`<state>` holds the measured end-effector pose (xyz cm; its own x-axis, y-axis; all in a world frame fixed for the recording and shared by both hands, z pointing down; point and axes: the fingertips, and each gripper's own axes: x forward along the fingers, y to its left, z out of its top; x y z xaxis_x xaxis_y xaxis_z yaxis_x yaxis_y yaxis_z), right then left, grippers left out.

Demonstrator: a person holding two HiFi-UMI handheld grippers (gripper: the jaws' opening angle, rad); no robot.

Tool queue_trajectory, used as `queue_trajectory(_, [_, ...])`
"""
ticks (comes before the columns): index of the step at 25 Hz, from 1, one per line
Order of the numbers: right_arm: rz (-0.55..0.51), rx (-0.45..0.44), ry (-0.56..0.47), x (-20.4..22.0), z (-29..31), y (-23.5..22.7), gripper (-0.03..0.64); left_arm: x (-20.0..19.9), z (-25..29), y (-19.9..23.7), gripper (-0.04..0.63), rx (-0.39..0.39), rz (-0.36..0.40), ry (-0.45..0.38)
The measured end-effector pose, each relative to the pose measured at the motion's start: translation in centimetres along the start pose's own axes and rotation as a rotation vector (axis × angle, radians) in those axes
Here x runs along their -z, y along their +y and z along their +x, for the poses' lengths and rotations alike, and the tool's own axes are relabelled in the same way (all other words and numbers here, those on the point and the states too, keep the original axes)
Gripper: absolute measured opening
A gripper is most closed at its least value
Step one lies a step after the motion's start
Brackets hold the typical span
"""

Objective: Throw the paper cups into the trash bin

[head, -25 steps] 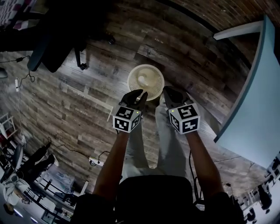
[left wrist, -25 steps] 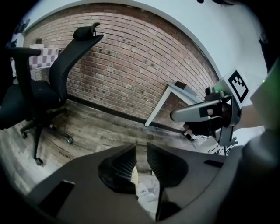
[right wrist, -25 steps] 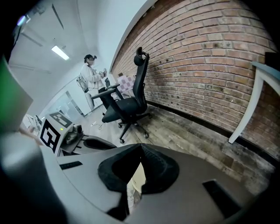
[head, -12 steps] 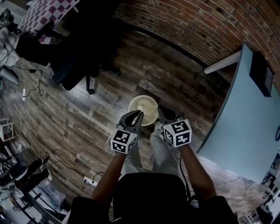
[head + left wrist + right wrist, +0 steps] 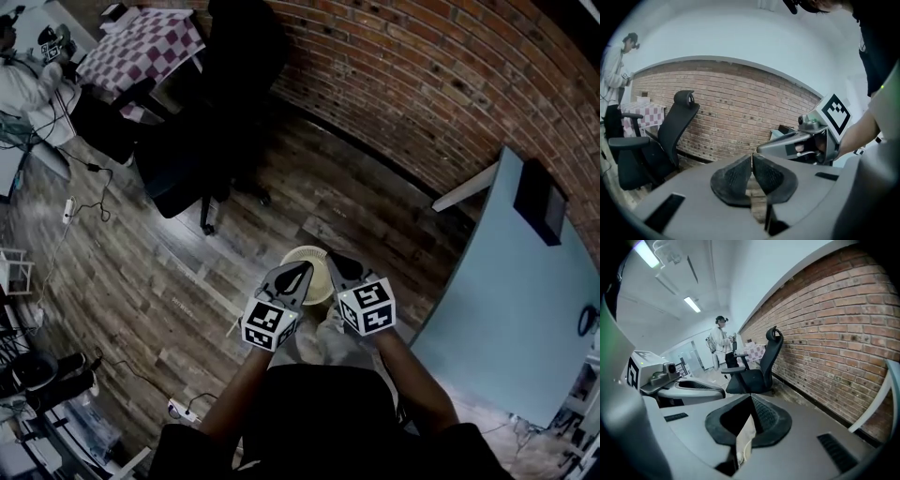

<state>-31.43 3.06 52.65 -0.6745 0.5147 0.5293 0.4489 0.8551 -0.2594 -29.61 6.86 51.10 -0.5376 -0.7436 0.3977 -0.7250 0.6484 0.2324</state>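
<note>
A cream round trash bin (image 5: 305, 258) stands on the wooden floor straight below, half hidden by both grippers. No paper cup shows in any view. My left gripper (image 5: 302, 271) hangs well above the bin's left side; its jaws have just closed and their ribbed pads (image 5: 736, 174) meet with nothing between them. My right gripper (image 5: 330, 259) hangs beside it over the bin's right side, and its tips touch (image 5: 751, 397). A pale shape shows through the slit below those tips; I cannot tell what it is. The left gripper view shows the right gripper (image 5: 761, 149) close alongside.
A black office chair (image 5: 187, 159) stands on the floor at the left, before a brick wall (image 5: 422, 84). A light blue table (image 5: 506, 291) with a black item (image 5: 539, 202) fills the right. Cables and a power strip (image 5: 178, 408) lie near left. A person (image 5: 719, 341) stands far off.
Both grippers have risen away from the bin, which now looks smaller and more covered. The left jaws have closed. The head view has lifted towards the brick wall.
</note>
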Motion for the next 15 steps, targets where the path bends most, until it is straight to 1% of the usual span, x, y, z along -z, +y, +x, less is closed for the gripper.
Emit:
queue_trajectory(6, [-0.053,-0.030,-0.086,-3.5,-2.0,1.2,0.005,-3.5,-0.8,-0.8,0.012,-0.051,0.043,-0.079])
queue_trajectory(9, [-0.087,-0.032,-0.120,-5.8,-2.7,1.6,0.005,-6.9,-1.2,-0.9,0.012,-0.064,0.047,-0.146])
queue_trajectory(13, [-0.101,-0.045,-0.188,-8.5,-4.5,1.7,0.005,-11.5,-1.5,-2.1,0.011,-0.063,0.075,-0.243])
queue_trajectory(15, [-0.113,-0.053,-0.227,-9.9,-5.5,1.9,0.005,-13.7,-1.7,-2.8,0.011,-0.064,0.102,-0.282])
